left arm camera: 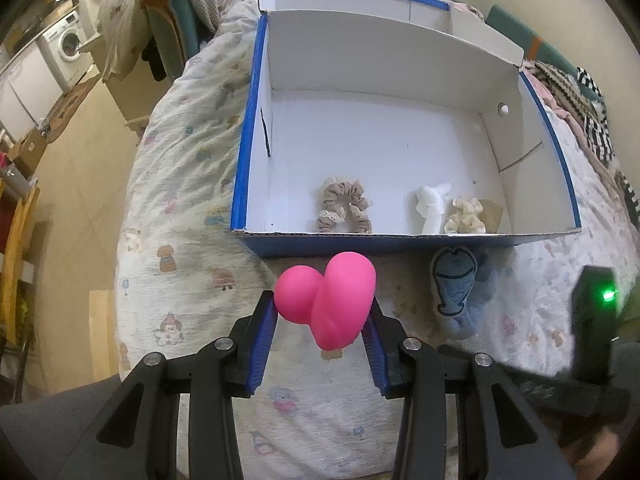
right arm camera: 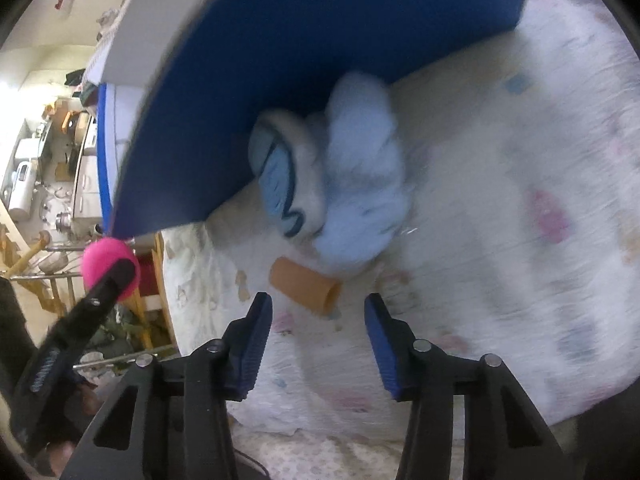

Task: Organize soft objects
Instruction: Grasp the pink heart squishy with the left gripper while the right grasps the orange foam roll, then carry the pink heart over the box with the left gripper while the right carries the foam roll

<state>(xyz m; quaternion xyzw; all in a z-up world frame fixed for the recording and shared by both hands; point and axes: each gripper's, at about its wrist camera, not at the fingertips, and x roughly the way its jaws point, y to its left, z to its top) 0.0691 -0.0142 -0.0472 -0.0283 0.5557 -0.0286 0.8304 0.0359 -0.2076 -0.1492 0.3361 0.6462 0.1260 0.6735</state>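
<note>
My left gripper (left arm camera: pixel 322 312) is shut on a pink heart-shaped soft toy (left arm camera: pixel 330 304) and holds it above the bed, just before the near wall of a blue box (left arm camera: pixel 400 242) with a white inside. In the box lie a beige scrunchie (left arm camera: pixel 344 208), a white cloth piece (left arm camera: pixel 432 206) and a cream scrunchie (left arm camera: pixel 464 218). A light blue plush (left arm camera: pixel 456 288) lies on the bed against the box. In the right wrist view my right gripper (right arm camera: pixel 318 312) is open and empty, just short of an orange foam tube (right arm camera: pixel 306 286) and the blue plush (right arm camera: pixel 344 176).
The bed (left arm camera: pixel 180 216) has a patterned white quilt. Piled blankets (left arm camera: pixel 168 4) and striped clothes (left arm camera: pixel 576 96) lie around the box. The bed's left edge drops to the floor (left arm camera: pixel 72 184). The right gripper's body (left arm camera: pixel 592 332) shows at the right of the left wrist view.
</note>
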